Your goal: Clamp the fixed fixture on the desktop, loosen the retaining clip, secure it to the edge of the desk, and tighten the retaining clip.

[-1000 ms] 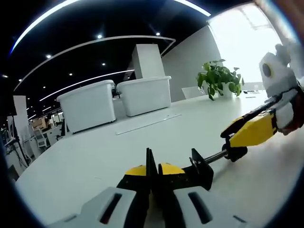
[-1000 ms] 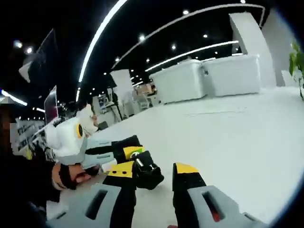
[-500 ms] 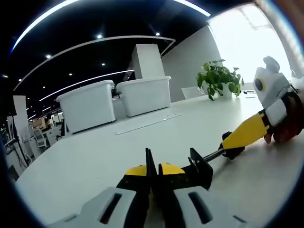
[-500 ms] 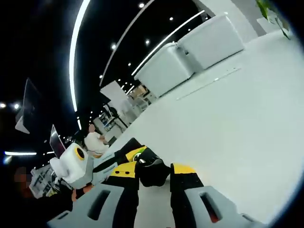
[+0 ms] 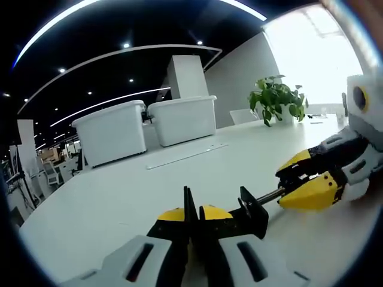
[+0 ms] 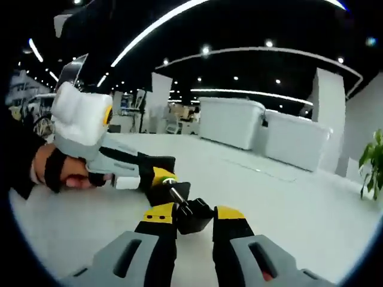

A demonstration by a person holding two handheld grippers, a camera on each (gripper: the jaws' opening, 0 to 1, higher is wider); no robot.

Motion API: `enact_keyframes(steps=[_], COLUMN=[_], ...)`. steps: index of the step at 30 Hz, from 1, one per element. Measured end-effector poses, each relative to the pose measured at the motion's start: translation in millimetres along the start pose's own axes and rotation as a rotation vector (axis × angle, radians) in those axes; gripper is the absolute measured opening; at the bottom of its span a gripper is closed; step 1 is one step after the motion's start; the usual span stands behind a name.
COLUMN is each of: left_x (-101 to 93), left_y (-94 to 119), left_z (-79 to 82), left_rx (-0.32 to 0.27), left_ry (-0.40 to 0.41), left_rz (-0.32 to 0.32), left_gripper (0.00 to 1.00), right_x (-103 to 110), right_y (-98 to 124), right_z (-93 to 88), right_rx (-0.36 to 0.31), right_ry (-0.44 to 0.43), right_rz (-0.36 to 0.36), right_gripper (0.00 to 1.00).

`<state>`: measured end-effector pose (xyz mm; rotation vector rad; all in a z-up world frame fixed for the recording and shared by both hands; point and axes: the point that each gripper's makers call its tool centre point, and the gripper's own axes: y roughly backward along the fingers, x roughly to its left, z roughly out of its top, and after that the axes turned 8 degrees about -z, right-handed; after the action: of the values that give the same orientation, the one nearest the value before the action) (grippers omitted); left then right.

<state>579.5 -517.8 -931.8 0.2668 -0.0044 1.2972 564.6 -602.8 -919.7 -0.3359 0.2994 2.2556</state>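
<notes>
While no writing is legible, left gripper (image 5: 191, 216) and right gripper (image 6: 186, 214) both pinch the clamp fixture (image 5: 254, 210).

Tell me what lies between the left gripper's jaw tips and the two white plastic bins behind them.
Bare white desktop, crossed by one thin pale strip lying flat before the white bins, as the left gripper view shows.
</notes>
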Motion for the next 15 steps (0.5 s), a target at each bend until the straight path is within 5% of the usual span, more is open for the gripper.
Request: enact_keyframes(steps=[7, 15], left_x=[-0.4, -0.3], left_y=[0.5, 1.6], left_z=[-0.3, -0.5], left_rx=[0.000, 0.001], left_ry=[0.006, 0.006], left_rz=[0.001, 0.002], left_gripper=[0.07, 0.07], right_x=[4.4, 5.9], right_y=[4.3, 4.1], right_z=[4.2, 4.1], right_rx=[-0.059, -0.085], right_ry=[0.303, 0.439], right_rz=[-0.073, -0.110], right_gripper=[0.20, 0.21])
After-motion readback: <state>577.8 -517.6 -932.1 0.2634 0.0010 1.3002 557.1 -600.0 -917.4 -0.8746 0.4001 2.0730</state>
